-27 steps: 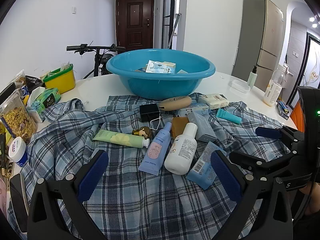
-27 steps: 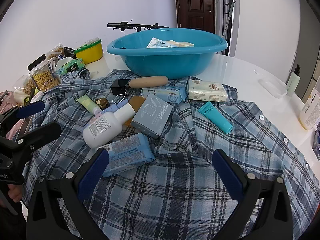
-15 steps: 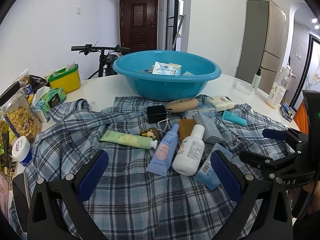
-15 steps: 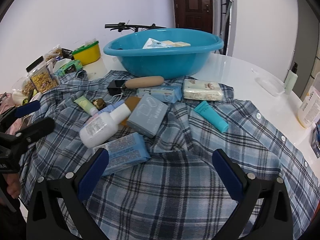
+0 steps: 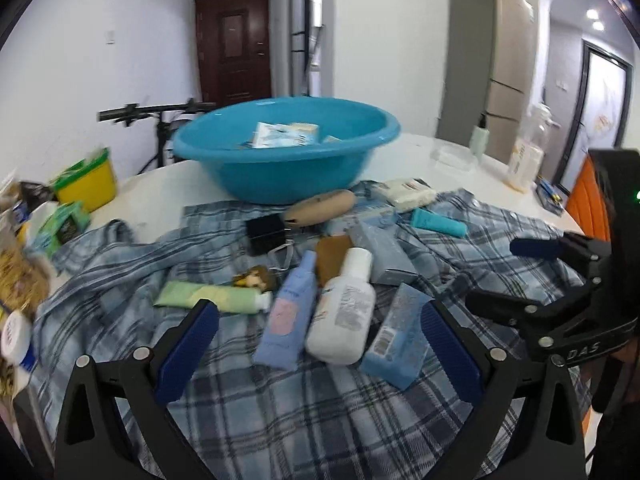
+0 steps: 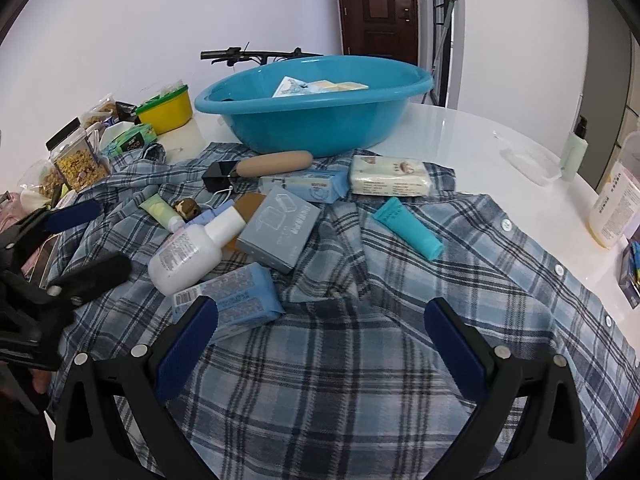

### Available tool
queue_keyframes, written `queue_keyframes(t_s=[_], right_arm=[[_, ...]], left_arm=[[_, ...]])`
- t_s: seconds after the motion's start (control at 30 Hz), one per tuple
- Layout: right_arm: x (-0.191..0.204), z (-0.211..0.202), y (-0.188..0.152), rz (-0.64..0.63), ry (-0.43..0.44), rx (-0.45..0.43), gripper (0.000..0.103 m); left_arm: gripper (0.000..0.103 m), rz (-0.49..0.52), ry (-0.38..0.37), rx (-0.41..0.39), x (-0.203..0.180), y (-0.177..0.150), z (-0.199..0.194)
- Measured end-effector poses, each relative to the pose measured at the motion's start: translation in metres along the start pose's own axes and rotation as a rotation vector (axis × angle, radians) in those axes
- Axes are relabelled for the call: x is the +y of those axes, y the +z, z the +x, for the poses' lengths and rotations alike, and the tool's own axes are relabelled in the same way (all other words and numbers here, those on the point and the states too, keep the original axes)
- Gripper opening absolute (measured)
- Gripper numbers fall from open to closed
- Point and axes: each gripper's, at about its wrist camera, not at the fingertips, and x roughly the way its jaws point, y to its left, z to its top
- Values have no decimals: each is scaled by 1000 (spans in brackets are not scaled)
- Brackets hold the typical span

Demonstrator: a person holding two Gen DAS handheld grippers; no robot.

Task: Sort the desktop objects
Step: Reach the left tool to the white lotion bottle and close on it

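**Both grippers empty over a crowded shirt**

I see one blue basin (image 6: 312,120) at the back of the table, a few packets already inside, and one plaid shirt (image 6: 360,360) spread in front carrying the rest. I hold the left gripper (image 5: 320,332) and right gripper (image 6: 320,332) spread apart, gripping nothing. I count three tubes, two blue packs (image 6: 228,300) and one white bottle (image 6: 188,252). They lie touching, so I judge a closing jaw could snag cloth or drag a neighbour.
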Motion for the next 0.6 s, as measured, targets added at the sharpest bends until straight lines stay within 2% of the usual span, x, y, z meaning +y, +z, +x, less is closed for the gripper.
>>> queue_keyframes(t_s=[0.03,0.13,0.47,0.6], right_arm=[[-3,-1,-1,5,-3,-2,103],[-14,-3,-3,32,-10,-4,103],[-24,-7,-5,32,-39,-30,103],[-23,-6,-5,26,-24,-31,103]], left_arm=[[93,2,-17,12,0,1,6],[91,-1,-37,48,-1,2,23],[85,10,-30,109,-4,-1,50],[73,17,-38,127,-7,-2,58]])
